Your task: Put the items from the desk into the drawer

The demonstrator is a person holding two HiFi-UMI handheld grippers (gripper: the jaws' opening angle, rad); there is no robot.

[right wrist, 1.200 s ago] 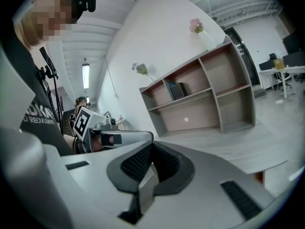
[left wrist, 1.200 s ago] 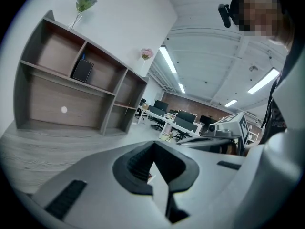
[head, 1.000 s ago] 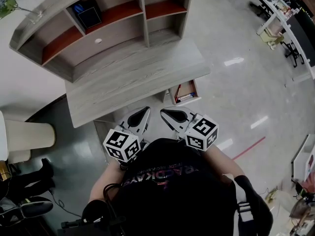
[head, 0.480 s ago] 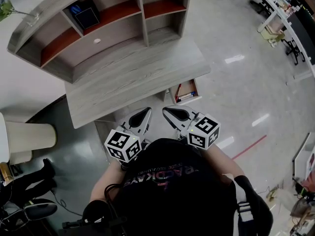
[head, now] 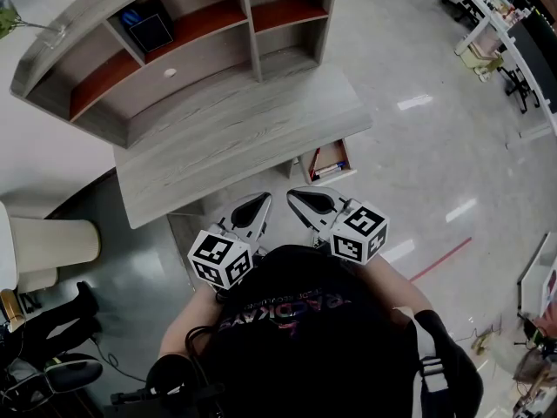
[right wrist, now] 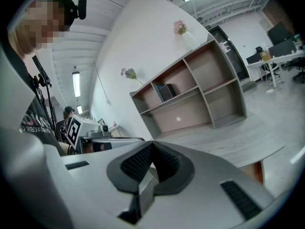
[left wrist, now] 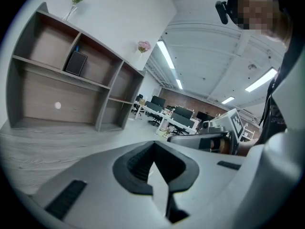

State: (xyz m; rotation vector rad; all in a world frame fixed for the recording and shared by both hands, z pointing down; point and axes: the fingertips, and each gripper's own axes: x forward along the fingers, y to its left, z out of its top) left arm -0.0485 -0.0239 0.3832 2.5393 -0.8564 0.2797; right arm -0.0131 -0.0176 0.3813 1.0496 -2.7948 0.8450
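Note:
The grey wooden desk [head: 235, 129] with its shelf unit lies in front of me, and its top is bare. Under the desk's right end a small drawer [head: 349, 158] stands pulled out, with a red item and some blue and white ones inside. My left gripper [head: 261, 200] and right gripper [head: 293, 197] hover side by side just short of the desk's front edge. Both are shut with nothing in them. The left gripper [left wrist: 153, 147] faces the shelves. The right gripper [right wrist: 151, 144] faces the desk from its right side.
A black box [head: 150, 24] stands in an upper shelf compartment, also seen as the black box [left wrist: 76, 63] in the left gripper view. A beige round bin [head: 52, 240] and a chair base [head: 61, 368] are at the left. Polished floor with a red line [head: 439, 261] lies to the right.

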